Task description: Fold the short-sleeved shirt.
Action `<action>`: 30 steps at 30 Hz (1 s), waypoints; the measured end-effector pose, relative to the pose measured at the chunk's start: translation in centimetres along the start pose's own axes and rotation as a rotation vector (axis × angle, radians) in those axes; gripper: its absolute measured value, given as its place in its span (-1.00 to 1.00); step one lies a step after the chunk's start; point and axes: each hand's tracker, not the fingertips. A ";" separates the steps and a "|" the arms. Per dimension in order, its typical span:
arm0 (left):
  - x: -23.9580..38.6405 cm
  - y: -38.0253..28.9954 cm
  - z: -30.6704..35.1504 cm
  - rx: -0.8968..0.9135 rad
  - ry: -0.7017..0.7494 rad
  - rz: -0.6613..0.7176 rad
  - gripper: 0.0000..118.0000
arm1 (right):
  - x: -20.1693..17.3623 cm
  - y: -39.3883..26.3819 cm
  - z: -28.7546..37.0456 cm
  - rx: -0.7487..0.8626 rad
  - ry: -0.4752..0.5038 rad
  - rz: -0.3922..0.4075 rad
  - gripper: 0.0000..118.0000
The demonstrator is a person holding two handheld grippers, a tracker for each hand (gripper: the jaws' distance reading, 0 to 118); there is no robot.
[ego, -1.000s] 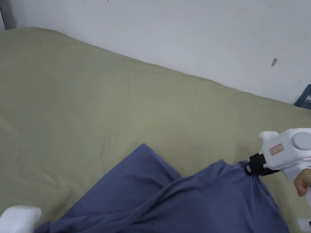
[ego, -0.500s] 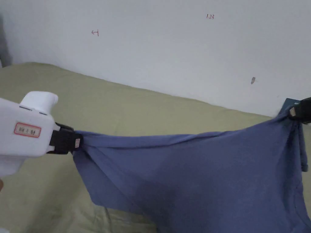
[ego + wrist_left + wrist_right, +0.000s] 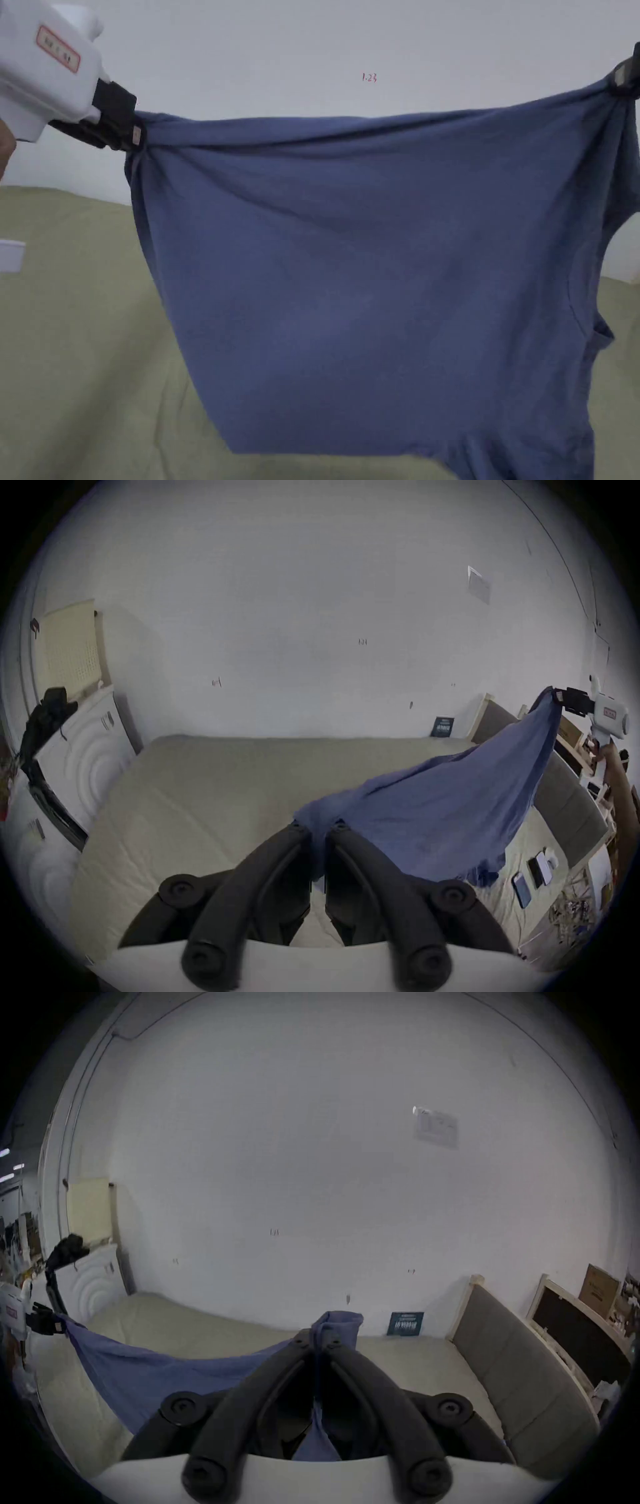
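A blue short-sleeved shirt (image 3: 375, 281) hangs spread in the air over the olive-green bed (image 3: 75, 375), stretched taut along its top edge. My left gripper (image 3: 134, 134) is shut on the shirt's upper left corner; its jaws pinch bunched fabric (image 3: 318, 826). At the top right, my right gripper (image 3: 625, 75) is shut on the other corner, with cloth sticking up between its jaws (image 3: 317, 1335). The neck opening and a sleeve hang at the right side. The shirt's lower edge sags toward the bed (image 3: 207, 791).
A white wall stands close behind the bed. A dark card (image 3: 405, 1323) leans on it beside a grey padded headboard (image 3: 512, 1373). Several phones (image 3: 536, 871) lie on the bed's right part. A white cabinet (image 3: 79, 757) stands at the left end.
The shirt has gone from lying on the bed to hanging stretched in the air. Both grippers rose and moved apart with its corners held. The head camera tilted up.
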 end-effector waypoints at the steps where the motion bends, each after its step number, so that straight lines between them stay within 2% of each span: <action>1: 0.1 1.1 0.2 0.021 0.018 -0.021 -0.89 | 0.0 0.6 0.1 0.030 -0.011 -0.018 -0.98; 2: -0.7 2.2 -0.4 0.034 0.034 -0.066 -0.89 | -0.1 1.1 0.2 0.052 -0.019 -0.017 -0.98; 9: -3.5 7.7 -1.7 0.097 0.094 -0.093 -0.89 | -0.2 3.2 -0.1 0.097 -0.021 -0.025 -0.98; 11: -2.1 7.9 -1.1 0.115 0.104 -0.080 -0.89 | -0.4 3.5 -0.1 0.095 -0.022 -0.020 -0.98; 14: -3.7 8.1 -2.1 0.113 0.102 -0.047 -0.89 | -0.8 3.0 0.0 0.064 -0.012 -0.023 -0.98; 21: -3.2 3.6 -4.0 0.018 0.058 -0.054 -0.89 | -1.5 -0.8 1.0 -0.014 0.032 0.059 -0.98; 25: -2.3 -1.0 -2.5 -0.025 0.034 -0.033 -0.89 | -1.2 -3.8 2.2 -0.060 0.042 0.075 -0.98; 30: -2.8 -5.0 -1.7 -0.056 -0.014 0.005 -0.89 | -0.4 -7.9 4.5 -0.120 0.053 0.049 -0.98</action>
